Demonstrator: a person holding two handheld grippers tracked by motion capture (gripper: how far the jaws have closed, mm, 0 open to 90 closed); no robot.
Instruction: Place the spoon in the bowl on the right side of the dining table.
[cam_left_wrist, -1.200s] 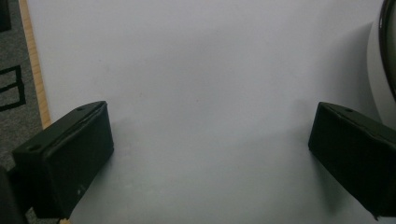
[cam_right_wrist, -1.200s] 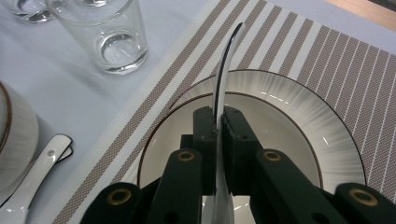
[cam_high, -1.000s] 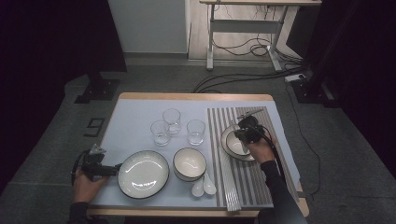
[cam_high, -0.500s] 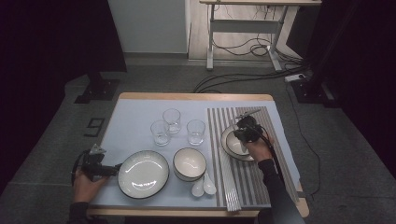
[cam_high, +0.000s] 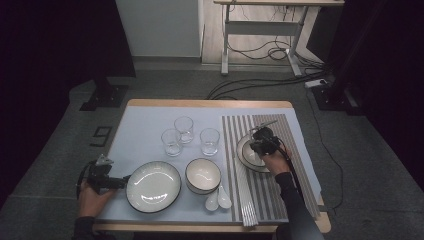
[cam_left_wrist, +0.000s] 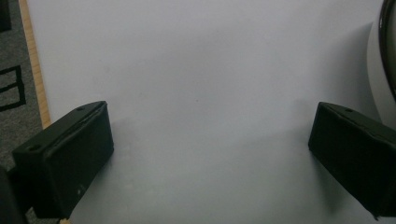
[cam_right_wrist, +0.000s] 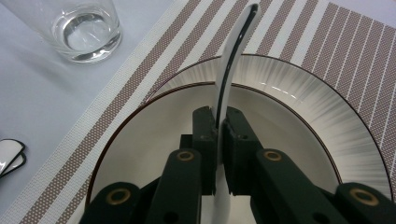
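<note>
My right gripper (cam_high: 260, 141) hovers over a shallow white bowl (cam_right_wrist: 154, 121) that sits on a ribbed, dark-rimmed plate (cam_right_wrist: 299, 93) on the striped placemat (cam_high: 280, 190). Its jaws are shut (cam_right_wrist: 219, 126) on a thin white piece with a dark edge, apparently a ceramic spoon (cam_right_wrist: 231, 51) seen edge-on, which sticks out past the plate. My left gripper (cam_high: 121, 181) rests at the table's left front, just left of a large dark-rimmed plate (cam_high: 153, 186). In the left gripper view its jaws stand wide apart (cam_left_wrist: 210, 154) over bare tabletop, with that plate's rim (cam_left_wrist: 385, 42) at the right edge.
Three empty glasses (cam_high: 183, 129) (cam_high: 171, 141) (cam_high: 209, 141) stand mid-table; one glass (cam_right_wrist: 86, 28) is close to the mat's edge. A white bowl (cam_high: 203, 175) sits right of the large plate, with two white spoons (cam_high: 218, 200) in front of it.
</note>
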